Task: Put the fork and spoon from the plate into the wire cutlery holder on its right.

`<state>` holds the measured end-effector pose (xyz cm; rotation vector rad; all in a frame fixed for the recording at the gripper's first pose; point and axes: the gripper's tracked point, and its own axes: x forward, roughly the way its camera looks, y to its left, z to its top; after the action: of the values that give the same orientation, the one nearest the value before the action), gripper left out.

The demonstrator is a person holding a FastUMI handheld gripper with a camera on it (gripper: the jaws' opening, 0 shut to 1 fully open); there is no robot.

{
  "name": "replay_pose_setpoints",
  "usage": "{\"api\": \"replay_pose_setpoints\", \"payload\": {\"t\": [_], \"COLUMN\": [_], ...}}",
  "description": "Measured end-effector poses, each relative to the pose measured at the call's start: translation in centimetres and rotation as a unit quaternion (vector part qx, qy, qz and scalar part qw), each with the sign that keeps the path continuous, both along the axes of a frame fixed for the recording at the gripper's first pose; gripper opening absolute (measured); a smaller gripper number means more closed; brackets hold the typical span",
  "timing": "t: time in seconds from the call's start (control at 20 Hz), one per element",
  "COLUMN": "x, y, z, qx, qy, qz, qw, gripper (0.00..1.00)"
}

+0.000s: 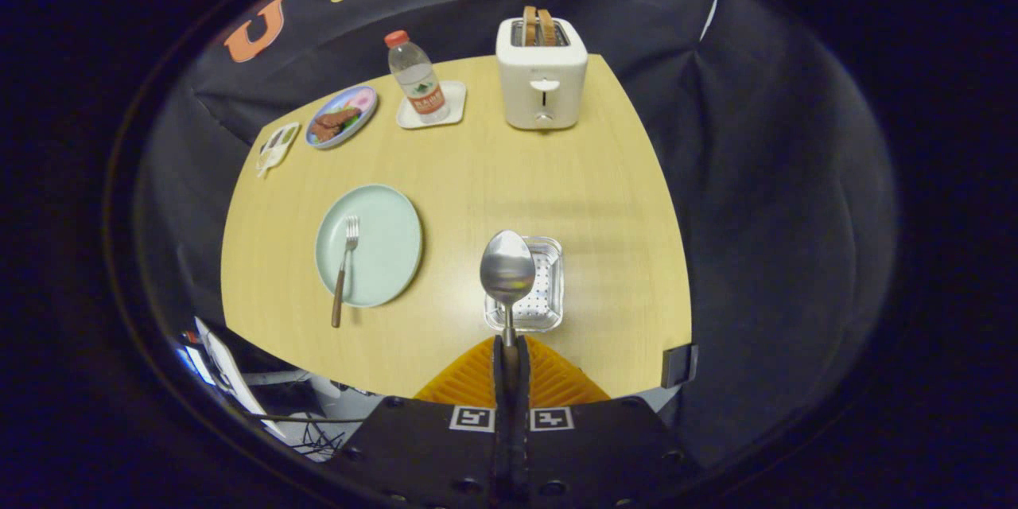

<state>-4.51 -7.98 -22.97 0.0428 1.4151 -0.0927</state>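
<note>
The tongs (509, 350) are clamped on the handle of the spoon (507, 270), both fingers pressed together against it; the spoon stands up just ahead of them, bowl uppermost, over the near left part of the holder (541, 286); whether it touches the holder cannot be told. The holder is a shiny square basket on the table (557, 191), to the right of the plate (382, 246) and apart from it; the fork (344, 270) lies on the plate's left side, tines pointing away, its brown handle sticking out past the near rim onto the table. Beyond, at the far edge, a white toaster (542, 75) holds two slices of bread; left of it a bottle (416, 78) with a red cap stands on a small white tray (453, 107); further left lies a patterned dish (341, 117), then a small card (276, 148) by the corner.
</note>
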Motion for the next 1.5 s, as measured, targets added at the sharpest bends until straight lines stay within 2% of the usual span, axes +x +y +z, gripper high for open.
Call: {"api": "replay_pose_setpoints", "payload": {"t": [0.2, 0.45, 0.65, 0.8, 0.9, 0.95, 1.1, 1.2, 1.35, 1.5], "x": [-0.9, 0.1, 0.5, 0.7, 1.2, 1.7, 3.8, 4.9, 6.3, 6.8], "y": [-0.4, -1.1, -0.7, -0.2, -0.1, -0.1, 0.8, 2.4, 6.3, 9.2], "z": [-1.9, -3.7, -4.9, -5.2, -4.3, -3.8, -1.1, 0.7, 3.0, 4.1], "qx": [0.027, 0.034, 0.049, 0.059, 0.056, 0.049, 0.024, 0.019, 0.055, 0.068], "qy": [0.048, 0.076, 0.083, 0.070, 0.051, 0.028, -0.060, -0.120, -0.205, -0.269], "qz": [-0.019, -0.035, -0.052, -0.059, -0.059, -0.051, -0.015, 0.001, 0.009, 0.022], "qw": [0.998, 0.996, 0.994, 0.994, 0.995, 0.997, 0.998, 0.993, 0.977, 0.961], "gripper": [0.01, 0.01, 0.05, 0.11, 0.20, 0.24, 0.44, 0.59, 0.83, 0.83]}}
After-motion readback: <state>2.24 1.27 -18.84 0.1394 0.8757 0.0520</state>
